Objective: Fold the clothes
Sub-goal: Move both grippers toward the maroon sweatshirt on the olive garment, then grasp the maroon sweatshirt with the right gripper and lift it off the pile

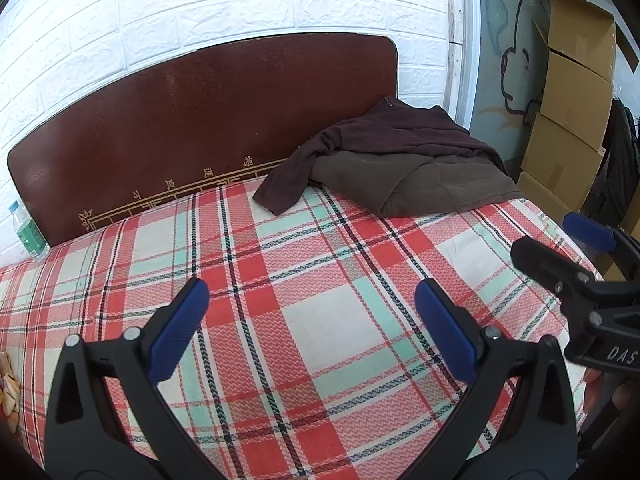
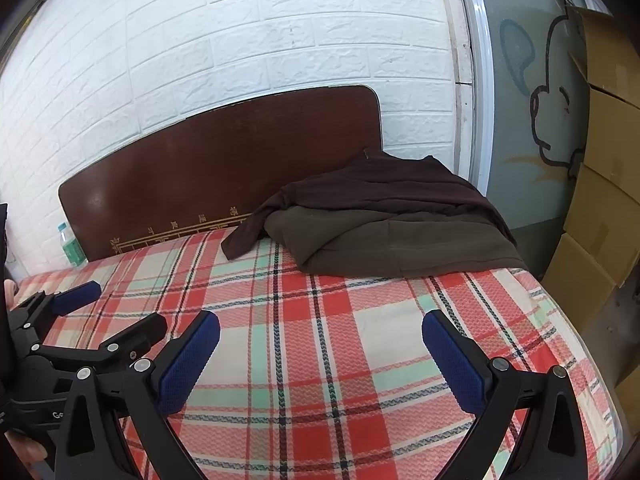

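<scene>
Blue-padded fingers [image 1: 180, 332] of your left gripper [image 1: 312, 320] are sitting closest to the lens, spread wide with nothing between them. Your right gripper [image 2: 320, 348] is reading the same in its own view: pads wide apart, empty. Both are hovering over bare plaid bedsheet [image 1: 320, 320], not touching cloth. In the left view the right gripper is showing at the right edge, just beside the left one; in the right view the left gripper is showing at the lower left.

Farther on, toward the headboard [image 1: 200, 120], the clothes are lying in a loose heap at the right far corner of the bed. A dark maroon garment [image 1: 400, 132] is draping over an olive-brown padded garment [image 1: 432, 184], and one maroon sleeve [image 1: 280, 188] is trailing left onto the sheet. Neither is folded. A plastic bottle [image 1: 24, 228] is standing at the left end of the headboard; cardboard boxes [image 1: 572, 100] are stacked to the right of the bed.

Judgement: you are at the reach step, with nothing grasped yet and folding not begun. The next move is calling for both grippers to travel forward and right to the heap, well apart from where they are now. The maroon piece is lying on top, so it looks like the one to take first. The trailing sleeve is offering the nearest free edge; the rest is bunched, so expect to drag it onto open sheet and flatten it before any fold.
</scene>
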